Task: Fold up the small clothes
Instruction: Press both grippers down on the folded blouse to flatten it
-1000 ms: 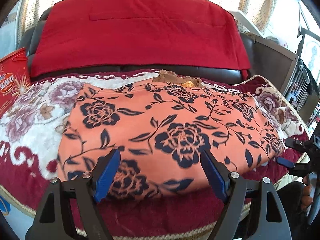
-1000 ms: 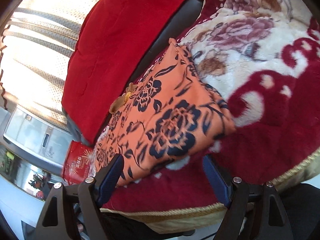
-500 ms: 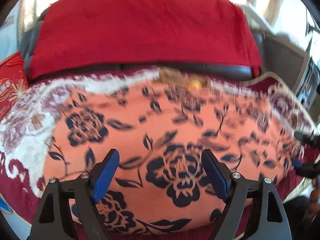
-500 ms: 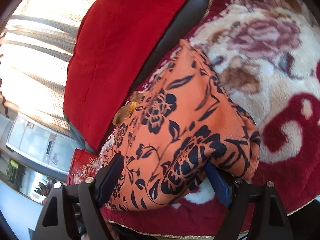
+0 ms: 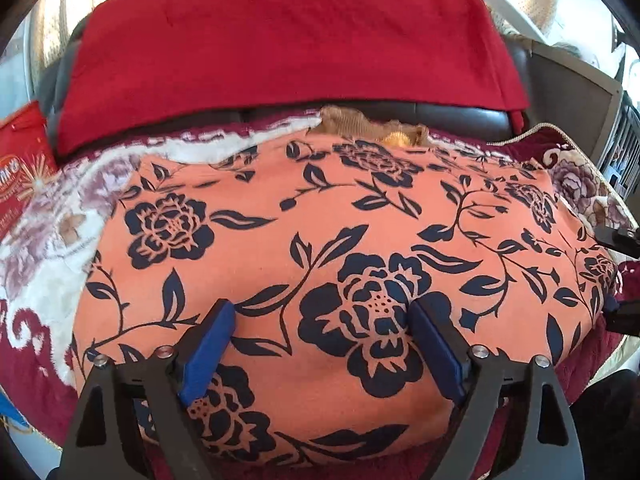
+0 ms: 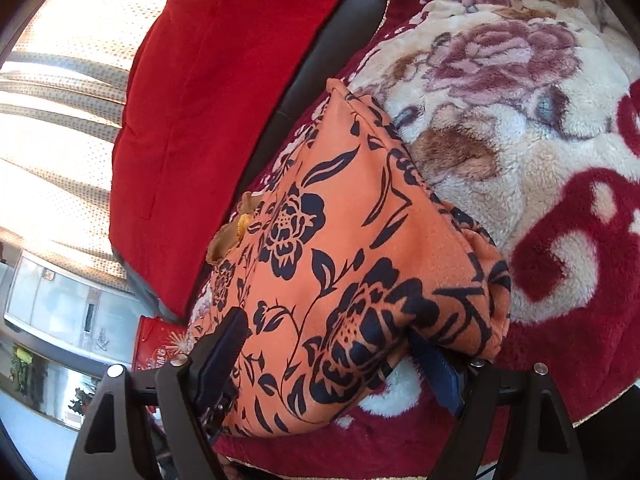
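Observation:
An orange garment [image 5: 320,220] with a dark blue flower print lies flat on a plush flowered blanket [image 5: 48,280] on a sofa seat. My left gripper [image 5: 320,336] hovers over its near half. Its blue pads [image 5: 208,344] are wide apart and opening, with the cloth lying under and between them and no pad pressing on it. My right gripper [image 6: 324,352] is open at the garment's [image 6: 340,240] right end. The cloth's corner bulges between its fingers and drapes over the right pad [image 6: 436,372]. In the left wrist view, the right gripper [image 5: 618,276] shows at the garment's right edge.
A red cover [image 5: 280,40] drapes the black sofa back [image 5: 460,114]. A tan scrap of cloth [image 5: 352,124] pokes out behind the garment's far edge. A red printed bag [image 5: 20,168] stands at the left end. A grey cabinet [image 5: 576,92] stands beyond the right end.
Both grippers moved in toward the garment. The left now hangs over its near half. The garment's right end, earlier ahead of the right fingers, now sits between them.

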Tool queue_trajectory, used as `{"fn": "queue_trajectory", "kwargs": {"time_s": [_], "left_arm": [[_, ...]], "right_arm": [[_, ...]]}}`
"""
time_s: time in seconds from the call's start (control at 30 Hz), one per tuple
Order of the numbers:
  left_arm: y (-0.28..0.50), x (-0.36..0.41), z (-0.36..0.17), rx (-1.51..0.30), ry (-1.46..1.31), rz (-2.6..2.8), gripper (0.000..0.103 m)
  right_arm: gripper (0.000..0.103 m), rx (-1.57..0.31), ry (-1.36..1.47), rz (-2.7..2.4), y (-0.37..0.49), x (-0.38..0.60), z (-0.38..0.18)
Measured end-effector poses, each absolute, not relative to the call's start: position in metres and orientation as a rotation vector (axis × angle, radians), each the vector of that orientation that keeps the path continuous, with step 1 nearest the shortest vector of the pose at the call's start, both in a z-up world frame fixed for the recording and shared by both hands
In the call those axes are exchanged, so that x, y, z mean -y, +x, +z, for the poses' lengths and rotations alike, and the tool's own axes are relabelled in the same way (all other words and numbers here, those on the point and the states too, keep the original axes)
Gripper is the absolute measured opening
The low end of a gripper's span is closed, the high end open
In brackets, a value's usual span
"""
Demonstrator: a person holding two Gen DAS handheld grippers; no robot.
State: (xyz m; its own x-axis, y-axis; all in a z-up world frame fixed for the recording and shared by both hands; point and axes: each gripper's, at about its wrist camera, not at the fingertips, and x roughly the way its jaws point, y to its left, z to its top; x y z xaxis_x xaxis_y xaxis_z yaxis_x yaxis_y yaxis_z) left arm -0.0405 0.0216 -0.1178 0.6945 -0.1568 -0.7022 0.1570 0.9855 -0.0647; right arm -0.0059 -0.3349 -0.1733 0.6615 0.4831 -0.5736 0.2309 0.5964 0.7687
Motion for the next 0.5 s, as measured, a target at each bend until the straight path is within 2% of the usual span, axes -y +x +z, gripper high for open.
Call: {"fn": "queue_trajectory", "kwargs": {"time_s": [0.27,0.33,0.5], "left_arm": [[-0.040,-0.032,-0.105,-0.770,-0.060,-0.192,0.089],[-0.034,-0.026,-0.119,-0.822,-0.029,-0.211,0.091],[-0.045,-0.022,-0.114,-0.746,0.007,-0.208,0.093]], "right_arm": [[0.081,-0.878,0.816,0.154,0.005,0.320,-0.168],[0.077,-0.887,0.780,0.141,0.006,0.314,-0.166],[0.068,-0.906,0.724,0.123,0.010,0.306,-0.160]]}}
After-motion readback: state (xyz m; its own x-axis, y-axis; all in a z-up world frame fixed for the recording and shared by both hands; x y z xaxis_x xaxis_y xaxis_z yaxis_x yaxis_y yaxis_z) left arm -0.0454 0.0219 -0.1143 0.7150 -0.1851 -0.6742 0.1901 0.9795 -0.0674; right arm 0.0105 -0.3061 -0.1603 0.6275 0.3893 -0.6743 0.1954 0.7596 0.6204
